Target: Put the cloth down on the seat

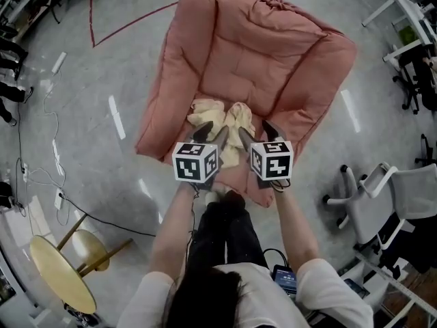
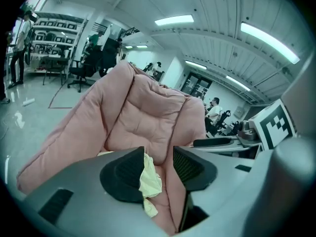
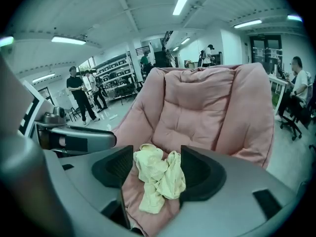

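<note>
Pale-yellow and crumpled, the cloth (image 1: 220, 118) lies bunched at the front of the seat (image 1: 254, 67) of a pink padded chair, resting on the cushion rather than hanging from anything. The left gripper (image 1: 212, 134) and the right gripper (image 1: 258, 134) hover side by side just over its near edge. In the left gripper view the fingers (image 2: 126, 174) stand well apart. Bare pink cushion shows through the gap, and a fold of cloth sits just beside the left-hand finger; whether it touches that finger cannot be told. In the right gripper view the fingers (image 3: 200, 174) are likewise spread wide. The cloth shows through their gap, lying on the cushion beyond them, not pinched.

Judged from this, the putting-down looks done or very nearly so. To finish it well, both grippers should stay wide and draw straight back and up, away from the cloth. That way no fold catches on a fingertip and drags over the front edge of the seat, which is near.

Counted: one cloth, one pink chair, two grippers, two fingers on each.
</note>
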`<state>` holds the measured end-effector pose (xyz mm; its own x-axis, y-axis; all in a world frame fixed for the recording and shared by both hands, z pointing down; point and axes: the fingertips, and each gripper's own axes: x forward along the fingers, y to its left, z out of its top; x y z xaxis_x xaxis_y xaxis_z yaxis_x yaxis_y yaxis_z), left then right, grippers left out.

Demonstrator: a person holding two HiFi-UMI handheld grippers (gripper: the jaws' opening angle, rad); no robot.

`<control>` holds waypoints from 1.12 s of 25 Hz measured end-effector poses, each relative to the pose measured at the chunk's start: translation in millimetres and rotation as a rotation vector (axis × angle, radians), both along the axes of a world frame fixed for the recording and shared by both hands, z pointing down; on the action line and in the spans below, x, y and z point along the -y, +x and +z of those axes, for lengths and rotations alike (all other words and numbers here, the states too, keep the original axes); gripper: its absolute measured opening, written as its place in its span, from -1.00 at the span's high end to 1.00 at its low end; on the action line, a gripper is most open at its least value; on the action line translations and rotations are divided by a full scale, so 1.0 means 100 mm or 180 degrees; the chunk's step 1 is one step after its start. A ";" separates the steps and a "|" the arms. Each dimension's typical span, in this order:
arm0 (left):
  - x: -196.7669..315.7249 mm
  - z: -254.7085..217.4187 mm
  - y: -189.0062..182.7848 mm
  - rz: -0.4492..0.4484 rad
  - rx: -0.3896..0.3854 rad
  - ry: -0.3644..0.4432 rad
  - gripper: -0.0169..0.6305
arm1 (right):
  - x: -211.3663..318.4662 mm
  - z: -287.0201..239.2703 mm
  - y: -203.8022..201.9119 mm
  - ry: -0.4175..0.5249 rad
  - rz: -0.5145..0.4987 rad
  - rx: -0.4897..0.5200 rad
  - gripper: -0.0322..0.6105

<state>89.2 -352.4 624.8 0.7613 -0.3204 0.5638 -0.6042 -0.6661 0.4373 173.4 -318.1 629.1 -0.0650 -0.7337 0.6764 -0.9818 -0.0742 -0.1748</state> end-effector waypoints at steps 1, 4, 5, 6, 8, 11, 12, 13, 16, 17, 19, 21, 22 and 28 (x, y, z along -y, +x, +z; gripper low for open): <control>-0.02 -0.10 -0.02 0.0000 -0.0038 0.0036 0.34 | -0.03 -0.08 -0.01 0.0032 0.0000 -0.0003 -0.06; -0.07 -0.39 -0.06 -0.0033 -0.0145 0.0151 0.50 | -0.11 -0.32 -0.05 0.0120 -0.0034 -0.0077 -0.05; -0.08 -0.47 -0.07 -0.0032 -0.0159 0.0191 0.50 | -0.13 -0.40 -0.06 0.0139 -0.0054 -0.0116 -0.05; -0.08 -0.54 -0.09 -0.0026 -0.0165 0.0228 0.50 | -0.15 -0.48 -0.08 0.0163 -0.0069 -0.0143 -0.05; -0.10 -0.67 -0.12 -0.0021 -0.0167 0.0294 0.50 | -0.16 -0.63 -0.12 0.0235 -0.0073 -0.0160 -0.05; -0.15 -0.84 -0.19 -0.0055 -0.0181 0.0385 0.51 | -0.18 -0.86 -0.19 0.0366 -0.0075 -0.0168 -0.05; -0.18 -0.91 -0.21 -0.0072 -0.0188 0.0413 0.54 | -0.20 -0.95 -0.22 0.0411 -0.0080 -0.0182 -0.03; -0.22 -0.98 -0.23 -0.0086 -0.0197 0.0444 0.56 | -0.23 -1.03 -0.25 0.0457 -0.0081 -0.0211 0.01; -0.33 -1.26 -0.27 -0.0023 -0.0243 0.0593 0.66 | -0.29 -1.32 -0.32 0.0604 -0.0087 -0.0397 0.35; -0.36 -1.36 -0.29 0.0022 -0.0251 0.0658 0.66 | -0.30 -1.42 -0.35 0.0654 -0.0103 -0.0448 0.38; -0.41 -1.56 -0.35 0.0049 -0.0265 0.0775 0.69 | -0.32 -1.62 -0.42 0.0754 -0.0110 -0.0493 0.46; -0.46 -1.73 -0.42 -0.0025 -0.0303 0.0854 0.72 | -0.36 -1.81 -0.46 0.0855 -0.0079 -0.0521 0.58; -0.49 -1.80 -0.46 -0.0075 -0.0335 0.0867 0.74 | -0.40 -1.89 -0.47 0.0891 -0.0055 -0.0560 0.62; -0.69 -2.22 -0.54 -0.0170 -0.0443 0.1005 0.83 | -0.62 -2.31 -0.56 0.1116 0.0070 -0.0751 0.80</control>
